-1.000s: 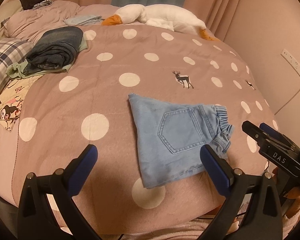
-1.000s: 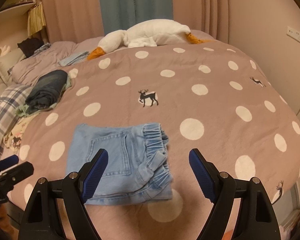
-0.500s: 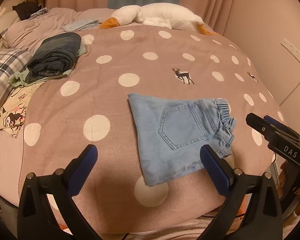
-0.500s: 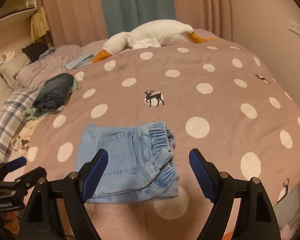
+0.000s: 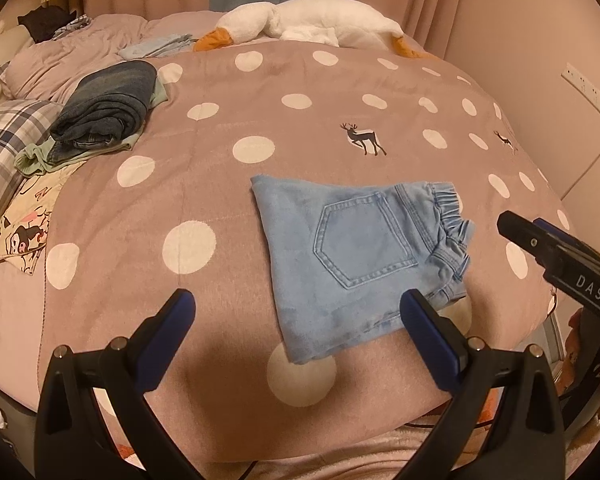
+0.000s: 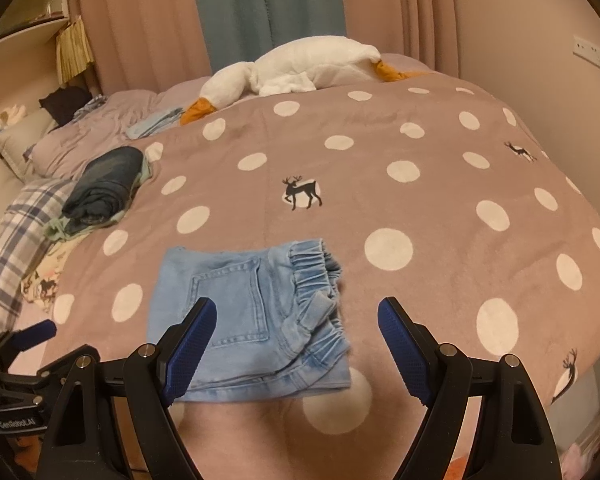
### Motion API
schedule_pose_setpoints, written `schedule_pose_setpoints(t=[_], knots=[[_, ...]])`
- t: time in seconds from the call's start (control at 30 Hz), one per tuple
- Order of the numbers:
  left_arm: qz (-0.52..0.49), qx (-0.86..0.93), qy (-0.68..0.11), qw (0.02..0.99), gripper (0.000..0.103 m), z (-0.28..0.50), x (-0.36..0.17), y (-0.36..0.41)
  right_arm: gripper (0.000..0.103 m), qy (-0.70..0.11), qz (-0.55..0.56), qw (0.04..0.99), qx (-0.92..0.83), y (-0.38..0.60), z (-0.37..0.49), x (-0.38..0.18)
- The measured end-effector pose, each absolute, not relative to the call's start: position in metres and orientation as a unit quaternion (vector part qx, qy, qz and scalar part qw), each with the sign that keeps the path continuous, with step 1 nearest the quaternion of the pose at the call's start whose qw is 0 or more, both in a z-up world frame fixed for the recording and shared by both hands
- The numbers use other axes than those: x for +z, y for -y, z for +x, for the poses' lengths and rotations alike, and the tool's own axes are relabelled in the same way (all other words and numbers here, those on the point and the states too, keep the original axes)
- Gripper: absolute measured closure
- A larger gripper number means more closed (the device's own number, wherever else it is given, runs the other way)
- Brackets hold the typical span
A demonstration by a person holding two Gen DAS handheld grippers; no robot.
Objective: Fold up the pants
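Light blue denim pants (image 5: pixel 356 252) lie folded into a small rectangle on the polka-dot bedspread (image 5: pixel 220 200), back pocket up and elastic waistband to the right. My left gripper (image 5: pixel 298 312) hangs open above the near edge of the bed, apart from the cloth, nothing between its fingers. In the right wrist view the same pants (image 6: pixel 252 312) sit just beyond my right gripper (image 6: pixel 294 328), which is open and empty above them. The right gripper's tip (image 5: pixel 556 256) shows at the right edge of the left wrist view.
A pile of dark folded jeans (image 5: pixel 108 112) on green cloth sits at the far left of the bed. A white goose plush (image 5: pixel 308 20) lies along the head end. Plaid bedding (image 5: pixel 4 144) and printed cloth lie left. A wall socket strip (image 5: pixel 588 88) is at right.
Both views have drawn back and tilted slightly, showing more of the bed. The pants lie unmoved and both grippers stay open.
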State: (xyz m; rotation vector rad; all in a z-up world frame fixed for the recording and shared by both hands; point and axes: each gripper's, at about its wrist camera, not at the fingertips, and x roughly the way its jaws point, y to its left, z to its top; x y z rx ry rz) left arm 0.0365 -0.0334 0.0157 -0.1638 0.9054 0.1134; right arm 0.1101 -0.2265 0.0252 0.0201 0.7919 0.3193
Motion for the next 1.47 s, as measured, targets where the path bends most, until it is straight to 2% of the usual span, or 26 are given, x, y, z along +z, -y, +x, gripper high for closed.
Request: schedule_pose_setpoints(t=[1.47], knots=[[-0.091,0.049,-0.437,0.893,0.001,0.0340,0.0149,0.0374,0.020,-0.390,0.002,0.910,0.143,0.2237,0.1095,0.0212]])
